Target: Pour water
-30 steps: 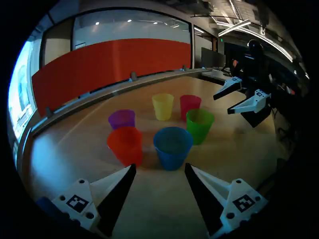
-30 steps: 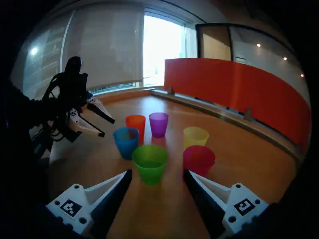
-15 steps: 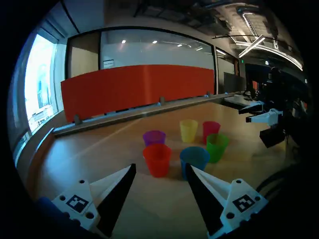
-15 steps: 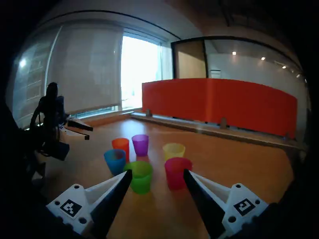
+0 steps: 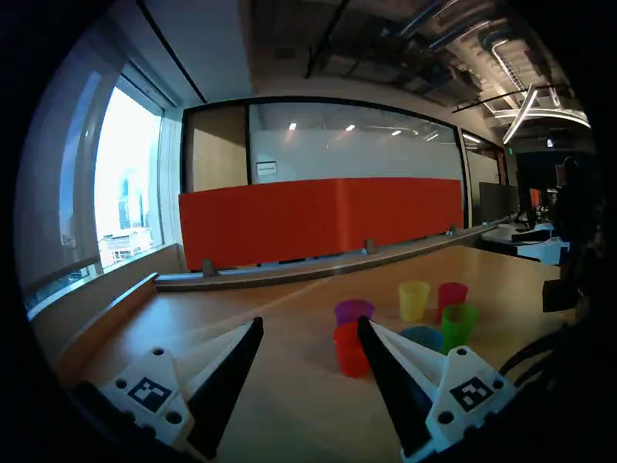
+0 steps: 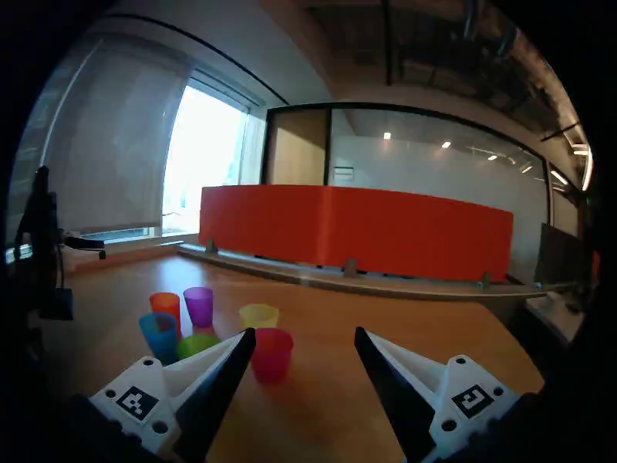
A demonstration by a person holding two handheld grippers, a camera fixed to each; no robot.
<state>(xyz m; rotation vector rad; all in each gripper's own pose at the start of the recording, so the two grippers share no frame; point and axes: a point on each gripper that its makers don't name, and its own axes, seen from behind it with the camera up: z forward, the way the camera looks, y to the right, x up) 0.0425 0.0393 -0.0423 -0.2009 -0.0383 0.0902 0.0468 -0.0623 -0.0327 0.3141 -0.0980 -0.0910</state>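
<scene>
While held above table [image 5: 297,401], left gripper [image 5: 309,319], right gripper [image 6: 305,330] both spread wide, empty, clear of cups [image 5: 413,299].

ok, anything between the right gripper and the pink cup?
Nothing visible does. The pink cup stands at the near edge of the cluster, just past one fingertip of the open right gripper, with only bare table before it. The yellow cup is behind it and the green cup beside it, not in front.
</scene>
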